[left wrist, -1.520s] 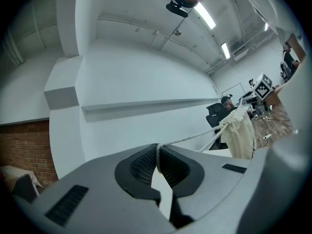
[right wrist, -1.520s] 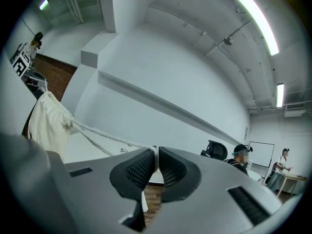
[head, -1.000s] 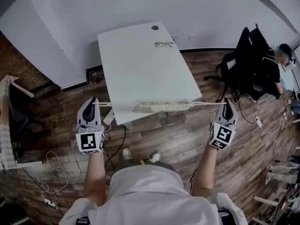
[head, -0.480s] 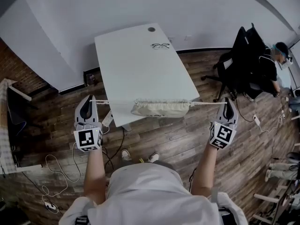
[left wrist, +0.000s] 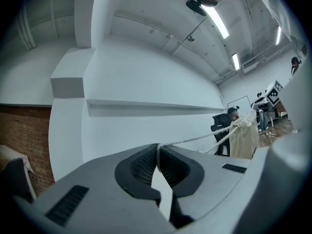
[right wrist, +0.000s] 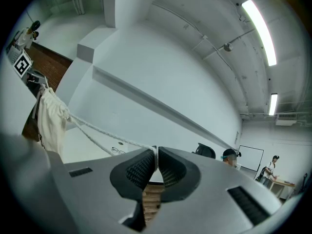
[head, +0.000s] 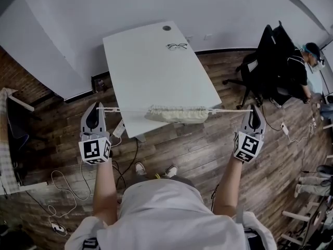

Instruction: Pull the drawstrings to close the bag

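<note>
Left hand-held gripper (head: 97, 107) further left; bag mouth (head: 177, 109) indistinct

My head camera looks steeply down from high above the table (head: 151, 61). The cameras on the left gripper (head: 97, 108) and right gripper (head: 253, 109) sit just behind the jaws and look level. All three views share the bag (head: 177, 113).

White table (head: 156, 72) on wood floor (head: 187, 152), white wall (head: 104, 4) behind, black chair (head: 263, 61) right, strip lights (right wrist: 259, 31) overhead.
</note>
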